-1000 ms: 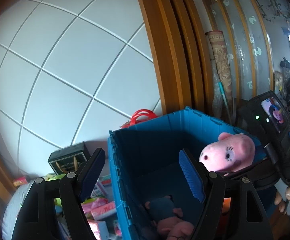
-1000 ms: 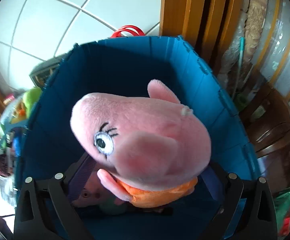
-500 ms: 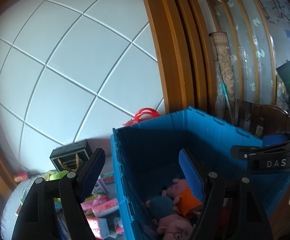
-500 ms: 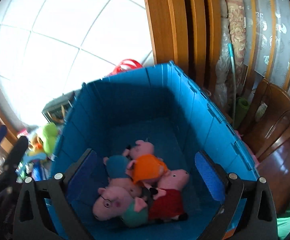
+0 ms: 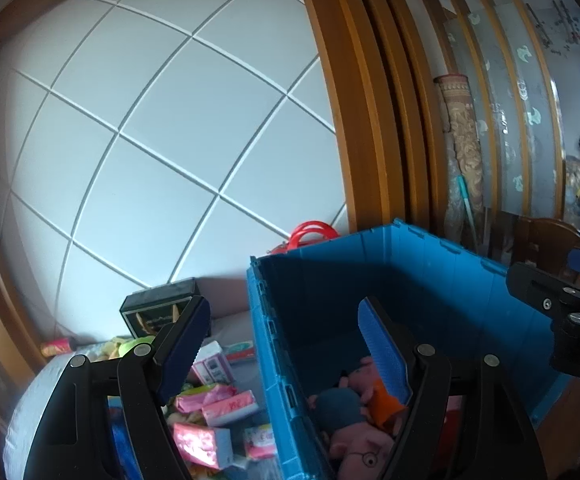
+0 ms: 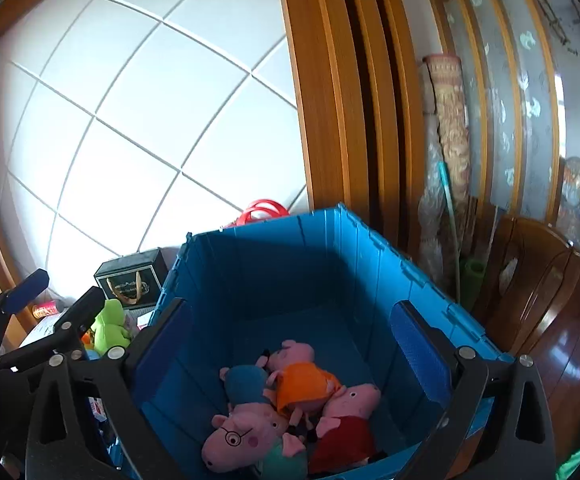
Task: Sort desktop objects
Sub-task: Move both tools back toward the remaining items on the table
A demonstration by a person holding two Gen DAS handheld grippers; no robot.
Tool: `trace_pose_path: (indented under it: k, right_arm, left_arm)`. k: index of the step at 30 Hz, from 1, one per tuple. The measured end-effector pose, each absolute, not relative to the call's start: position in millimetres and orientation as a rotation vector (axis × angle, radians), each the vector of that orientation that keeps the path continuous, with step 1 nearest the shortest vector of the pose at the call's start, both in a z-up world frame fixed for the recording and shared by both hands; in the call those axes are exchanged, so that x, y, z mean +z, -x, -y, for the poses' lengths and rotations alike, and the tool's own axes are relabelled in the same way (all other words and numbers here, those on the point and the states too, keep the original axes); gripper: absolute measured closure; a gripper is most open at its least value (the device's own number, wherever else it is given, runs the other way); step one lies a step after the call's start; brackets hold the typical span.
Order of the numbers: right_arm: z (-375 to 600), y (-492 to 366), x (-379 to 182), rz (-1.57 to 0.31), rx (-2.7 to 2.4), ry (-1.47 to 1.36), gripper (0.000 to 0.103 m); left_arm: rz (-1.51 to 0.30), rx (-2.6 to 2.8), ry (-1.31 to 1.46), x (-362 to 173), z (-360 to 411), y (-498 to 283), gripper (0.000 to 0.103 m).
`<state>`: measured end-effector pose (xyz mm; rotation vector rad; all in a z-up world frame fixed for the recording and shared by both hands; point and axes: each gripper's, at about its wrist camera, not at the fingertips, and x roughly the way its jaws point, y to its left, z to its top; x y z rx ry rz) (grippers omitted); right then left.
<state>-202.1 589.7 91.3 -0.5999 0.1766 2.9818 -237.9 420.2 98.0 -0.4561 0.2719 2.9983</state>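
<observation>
The clutter left of the blue crate [image 5: 429, 272] is what remains to be sorted, so the step in hand looks like a reach for the next loose item, best done by swinging a claw clear over the crate's left wall before lowering, then closing squarely across the soft middle of 1 item rather than raking the heap. Working from the left of the left wrist view: 1 small red can [image 5: 57, 346] lies by the wooden frame, 1 black box [image 5: 158, 312] stands against the tiled wall, and below it sit at least 4 pink packets [image 5: 218, 400], though the pile is partly hidden and the true count cannot be told. The left gripper [image 5: 286, 340] hangs released, jaws wide, straddling the crate's left wall and holding nothing. In the right wrist view, 1 green plush [image 6: 110, 326] sits outside the crate beside the black box; it seems the easiest next pick, being soft and uppermost. Inside the crate lie 4 pig plush toys [image 6: 290, 404] huddled together and touching: 1 in blue, 1 in orange, 1 with glasses in teal, 1 in red. The right gripper [image 6: 290, 344] hovers above them, also released and empty, jaws spread well apart. 1 set of red handles [image 6: 264, 208] shows behind the crate's far wall.
</observation>
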Motion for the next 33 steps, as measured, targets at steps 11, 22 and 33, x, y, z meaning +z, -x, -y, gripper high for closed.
trace_pose_path:
  k: [11, 22, 33]
  right_arm:
    - [-577, 175, 95, -0.177, 3.015, 0.557, 0.0]
    - [-545, 161, 104, -0.122, 3.032, 0.53, 0.0]
    - [-459, 158, 103, -0.106, 3.063, 0.564, 0.0]
  left_arm:
    - [-0.268, 3.025, 0.435, 100, -404, 219, 0.026]
    - [-0.23, 3.034, 0.454, 93, -367, 207, 0.026]
    - [-0.225, 3.057, 0.505, 87, -278, 202, 0.026]
